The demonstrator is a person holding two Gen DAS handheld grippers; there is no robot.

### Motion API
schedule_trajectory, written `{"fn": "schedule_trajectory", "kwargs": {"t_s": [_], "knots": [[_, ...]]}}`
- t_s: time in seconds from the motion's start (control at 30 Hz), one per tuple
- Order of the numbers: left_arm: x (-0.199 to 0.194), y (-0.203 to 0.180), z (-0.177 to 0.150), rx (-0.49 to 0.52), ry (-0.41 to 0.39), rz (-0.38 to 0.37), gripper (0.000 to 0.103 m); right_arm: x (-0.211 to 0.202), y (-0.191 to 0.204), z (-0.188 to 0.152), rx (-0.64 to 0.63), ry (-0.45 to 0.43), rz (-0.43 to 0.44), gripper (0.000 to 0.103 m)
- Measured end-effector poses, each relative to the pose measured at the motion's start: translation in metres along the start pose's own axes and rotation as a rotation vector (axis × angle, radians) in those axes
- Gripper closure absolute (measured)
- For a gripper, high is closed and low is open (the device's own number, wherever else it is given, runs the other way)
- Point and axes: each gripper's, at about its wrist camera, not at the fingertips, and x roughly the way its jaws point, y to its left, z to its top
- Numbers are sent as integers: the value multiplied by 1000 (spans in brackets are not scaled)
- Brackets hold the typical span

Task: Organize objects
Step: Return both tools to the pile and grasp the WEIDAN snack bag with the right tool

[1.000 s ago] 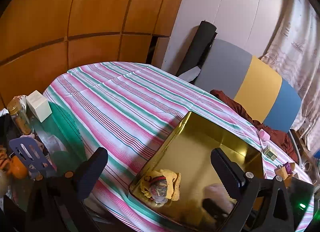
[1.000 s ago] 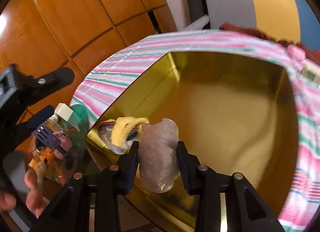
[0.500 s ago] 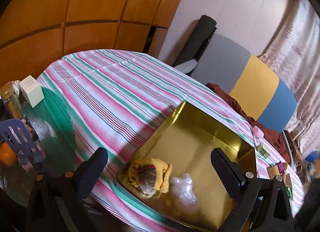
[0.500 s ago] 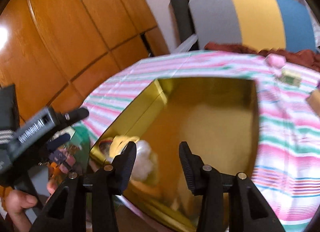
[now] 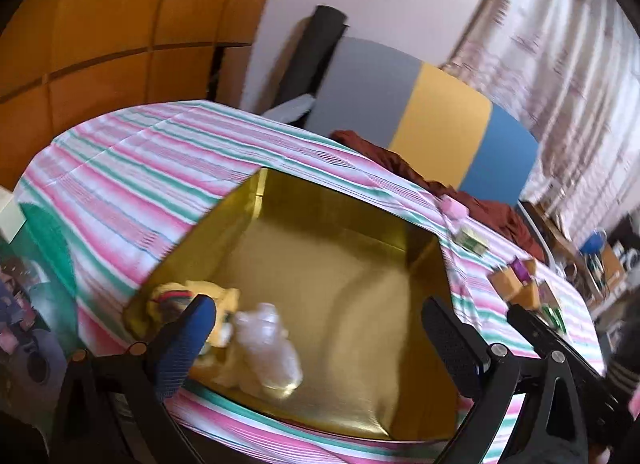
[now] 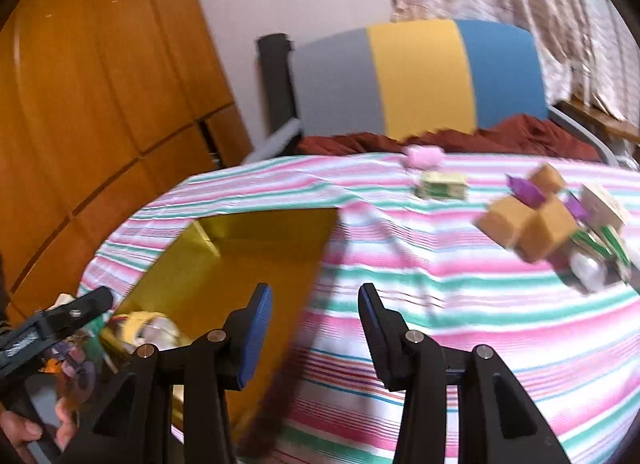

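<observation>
Through my left wrist camera, my left gripper hangs with its fingers spread wide and empty over the near rim of the gold tray, where a yellow knitted toy and a clear crumpled bag sit touching in the near-left corner, leaving most of the tray floor bare. Through my right wrist camera, my right gripper is likewise parted and holding nothing above the striped tablecloth just beside the tray's right edge, with blurred brown boxes clustered well apart to the right.
</observation>
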Motion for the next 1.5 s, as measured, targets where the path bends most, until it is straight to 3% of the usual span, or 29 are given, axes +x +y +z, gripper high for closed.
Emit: {"fn": "schedule_trajectory", "kwargs": {"t_s": [0.23,0.5,0.83,0.93,1.07,1.33,1.4,1.5], "knots": [[1,-44,-11,98,10,-83,0,-1,-61,-26,39,52,-122,58],[12,-102,-29,171,87,-207,0,-9,-146,-44,111,94,-296,58],[20,-164,-54,239,171,-302,0,-19,-236,-29,264,58,-423,57],[18,-171,-60,252,184,-308,0,-7,-266,-14,319,59,-382,57],[20,-172,-66,254,199,-287,0,7,-276,4,234,64,-319,53],[34,-169,-69,216,244,-258,0,13,-211,-5,33,99,-1,51],[35,-170,-68,216,242,-257,0,2,-201,-12,41,73,23,51],[37,-173,-70,219,246,-262,0,-17,-207,-18,114,22,-7,51]]}}
